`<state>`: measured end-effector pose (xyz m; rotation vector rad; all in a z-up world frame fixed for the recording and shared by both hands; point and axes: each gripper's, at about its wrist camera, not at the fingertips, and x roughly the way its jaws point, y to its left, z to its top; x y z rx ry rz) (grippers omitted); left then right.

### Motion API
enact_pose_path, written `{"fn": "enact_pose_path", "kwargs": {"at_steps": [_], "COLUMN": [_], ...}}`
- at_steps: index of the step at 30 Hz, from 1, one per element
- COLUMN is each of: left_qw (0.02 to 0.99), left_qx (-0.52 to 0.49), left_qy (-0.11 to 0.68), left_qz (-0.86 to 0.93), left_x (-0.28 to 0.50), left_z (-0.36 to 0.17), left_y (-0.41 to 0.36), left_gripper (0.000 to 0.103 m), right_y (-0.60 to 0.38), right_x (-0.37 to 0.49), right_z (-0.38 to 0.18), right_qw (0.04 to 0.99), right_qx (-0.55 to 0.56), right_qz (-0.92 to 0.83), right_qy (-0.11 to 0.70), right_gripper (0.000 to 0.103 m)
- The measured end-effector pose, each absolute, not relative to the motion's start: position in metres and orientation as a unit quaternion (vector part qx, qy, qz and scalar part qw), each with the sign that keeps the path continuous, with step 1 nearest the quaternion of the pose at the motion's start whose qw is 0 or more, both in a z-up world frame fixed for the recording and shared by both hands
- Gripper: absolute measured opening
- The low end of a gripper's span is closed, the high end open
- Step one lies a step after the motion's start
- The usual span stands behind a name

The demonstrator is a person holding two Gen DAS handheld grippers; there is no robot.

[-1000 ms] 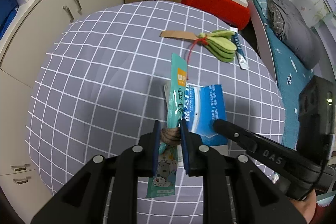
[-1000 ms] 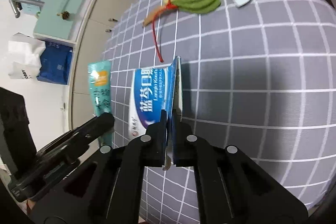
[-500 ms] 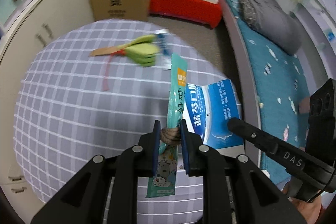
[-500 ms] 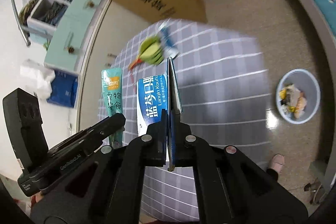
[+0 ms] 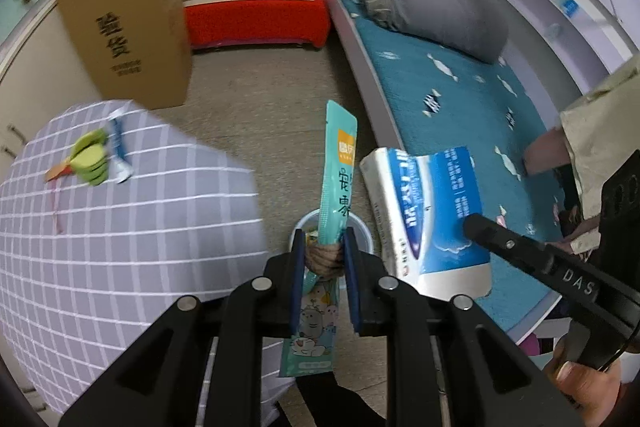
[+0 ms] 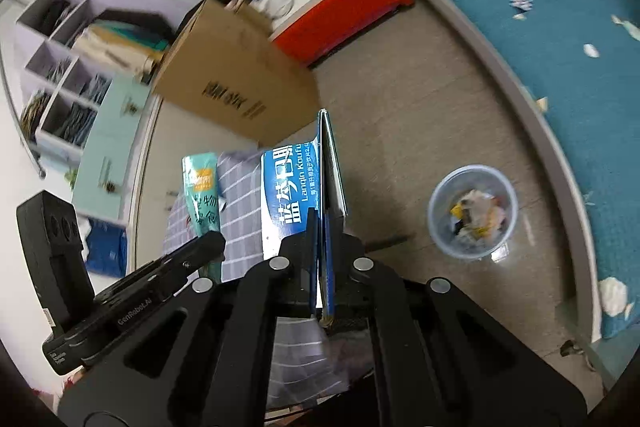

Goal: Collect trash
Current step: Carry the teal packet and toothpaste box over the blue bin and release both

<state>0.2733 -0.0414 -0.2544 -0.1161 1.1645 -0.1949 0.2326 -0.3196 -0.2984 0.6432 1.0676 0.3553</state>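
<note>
My left gripper (image 5: 325, 251) is shut on a long teal snack sachet (image 5: 338, 167), held upright in the air past the table edge. The sachet also shows in the right wrist view (image 6: 200, 193). My right gripper (image 6: 320, 223) is shut on a flattened blue and white box (image 6: 298, 193), also seen beside the sachet in the left wrist view (image 5: 432, 215). A small clear trash bin (image 6: 472, 213) with scraps inside stands on the floor; in the left wrist view its rim (image 5: 362, 227) peeks out behind the sachet. On the table lie a green leaf-shaped item (image 5: 92, 163) and a small blue wrapper (image 5: 120, 151).
The round table with a grey checked cloth (image 5: 120, 247) is at the left. A large cardboard box (image 5: 128, 31) stands on the floor beyond it, with a red and white bench (image 5: 256, 15) behind. A bed with a teal sheet (image 5: 472, 107) runs along the right.
Both grippers have swung right, off the table and over the floor, carrying the sachet and the box. The trash bin has come closer, now just below the held items.
</note>
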Motion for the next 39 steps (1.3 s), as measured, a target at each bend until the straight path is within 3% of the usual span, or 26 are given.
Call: {"fn": "enact_pose_path", "kwargs": {"at_steps": [4, 7, 9, 10, 22, 39], "left_qw": [0.829, 0.829, 0.828, 0.828, 0.825, 0.831], "left_qx": [-0.044, -0.038, -0.034, -0.031, -0.024, -0.008], "left_qy": [0.547, 0.547, 0.548, 0.548, 0.548, 0.531], "left_qz": [-0.105, -0.11, -0.113, -0.114, -0.135, -0.163], "left_x": [0.283, 0.29, 0.294, 0.295, 0.311, 0.316], "left_z": [-0.253, -0.253, -0.252, -0.252, -0.246, -0.239], "left_y": [-0.072, -0.089, -0.098, -0.102, -0.138, -0.167], "left_gripper": [0.018, 0.018, 0.018, 0.018, 0.018, 0.02], "right_y": [-0.352, -0.368, -0.376, -0.378, -0.39, -0.425], "right_x": [0.238, 0.247, 0.255, 0.256, 0.246, 0.232], "right_z": [-0.297, -0.303, -0.308, -0.309, -0.268, -0.256], "right_qw": [0.804, 0.799, 0.795, 0.798, 0.868, 0.883], "right_qx": [0.306, 0.328, 0.333, 0.33, 0.206, 0.215], "right_qz": [0.153, 0.159, 0.162, 0.159, 0.115, 0.075], "right_qy": [0.487, 0.479, 0.48, 0.479, 0.438, 0.41], "right_gripper": [0.004, 0.011, 0.033, 0.055, 0.059, 0.067]}}
